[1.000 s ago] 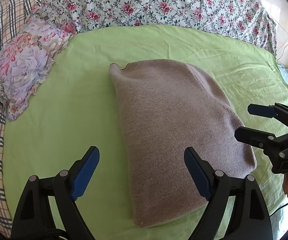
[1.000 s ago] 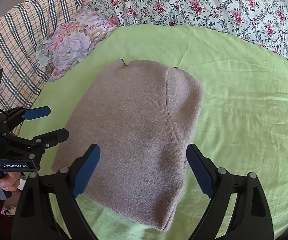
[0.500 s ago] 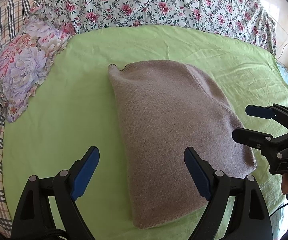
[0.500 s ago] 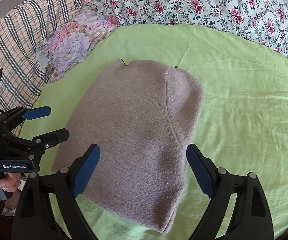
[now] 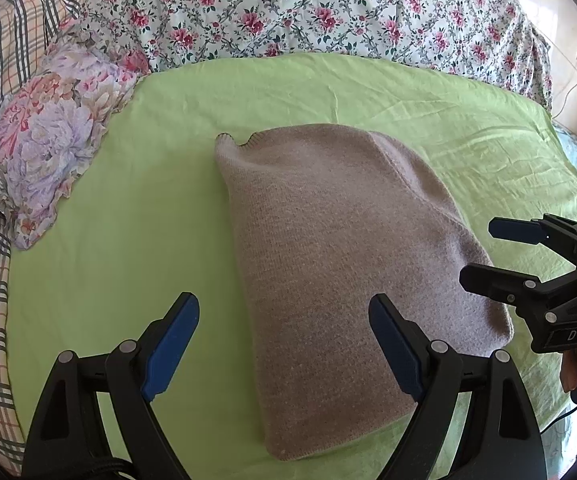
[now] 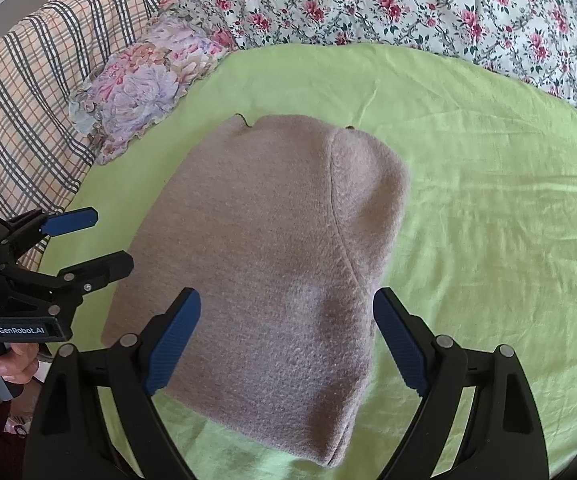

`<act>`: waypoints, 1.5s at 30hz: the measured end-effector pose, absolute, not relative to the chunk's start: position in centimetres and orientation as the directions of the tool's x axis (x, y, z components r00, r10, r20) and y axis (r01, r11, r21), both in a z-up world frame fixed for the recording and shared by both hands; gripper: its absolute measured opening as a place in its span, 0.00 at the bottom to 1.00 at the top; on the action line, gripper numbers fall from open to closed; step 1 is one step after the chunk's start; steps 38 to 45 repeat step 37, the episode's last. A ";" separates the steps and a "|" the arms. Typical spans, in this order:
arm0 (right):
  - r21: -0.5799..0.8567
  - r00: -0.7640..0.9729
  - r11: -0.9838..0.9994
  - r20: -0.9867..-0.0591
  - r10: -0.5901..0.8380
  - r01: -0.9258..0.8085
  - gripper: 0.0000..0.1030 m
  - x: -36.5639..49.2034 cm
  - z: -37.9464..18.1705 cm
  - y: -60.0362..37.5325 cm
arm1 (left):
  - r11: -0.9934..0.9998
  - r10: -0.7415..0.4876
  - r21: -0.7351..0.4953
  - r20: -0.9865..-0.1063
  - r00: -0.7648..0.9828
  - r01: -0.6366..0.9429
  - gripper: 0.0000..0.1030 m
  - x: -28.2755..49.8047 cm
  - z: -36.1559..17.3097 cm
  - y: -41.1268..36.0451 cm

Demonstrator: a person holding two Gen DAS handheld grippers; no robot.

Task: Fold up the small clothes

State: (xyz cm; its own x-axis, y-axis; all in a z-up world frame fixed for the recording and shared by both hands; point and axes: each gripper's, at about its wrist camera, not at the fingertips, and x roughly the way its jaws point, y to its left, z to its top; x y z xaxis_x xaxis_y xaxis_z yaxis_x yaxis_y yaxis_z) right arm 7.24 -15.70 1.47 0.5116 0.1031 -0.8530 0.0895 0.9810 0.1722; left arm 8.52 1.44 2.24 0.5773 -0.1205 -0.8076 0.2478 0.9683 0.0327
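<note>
A folded mauve knitted garment (image 5: 340,256) lies flat on the green sheet (image 5: 128,240); it also shows in the right wrist view (image 6: 272,264). My left gripper (image 5: 284,344) is open and empty, held above the garment's near left edge. It shows at the left of the right wrist view (image 6: 96,240). My right gripper (image 6: 284,340) is open and empty, held above the garment's near end. It shows at the right of the left wrist view (image 5: 484,252), just off the garment's right edge.
A floral quilt (image 5: 308,12) lies along the far side of the bed. A flowered pillow (image 5: 52,140) sits at the far left beside a plaid blanket (image 6: 36,92). Bare green sheet (image 6: 488,220) lies right of the garment.
Both grippers have hardly moved and stay open. The view has shifted very slightly; the garment lies as before.
</note>
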 end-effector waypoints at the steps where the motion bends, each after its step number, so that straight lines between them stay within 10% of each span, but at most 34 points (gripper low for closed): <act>1: 0.172 0.511 0.981 -0.853 0.104 0.089 0.86 7.2 1.4 -15.7 | 0.968 -0.116 0.041 -0.806 0.581 0.249 0.84 8.5 2.3 1.4; 45: 0.227 0.518 0.970 -0.843 0.149 0.090 0.86 8.2 0.5 -16.2 | 0.979 -0.065 0.061 -0.807 0.588 0.193 0.85 9.3 2.3 1.6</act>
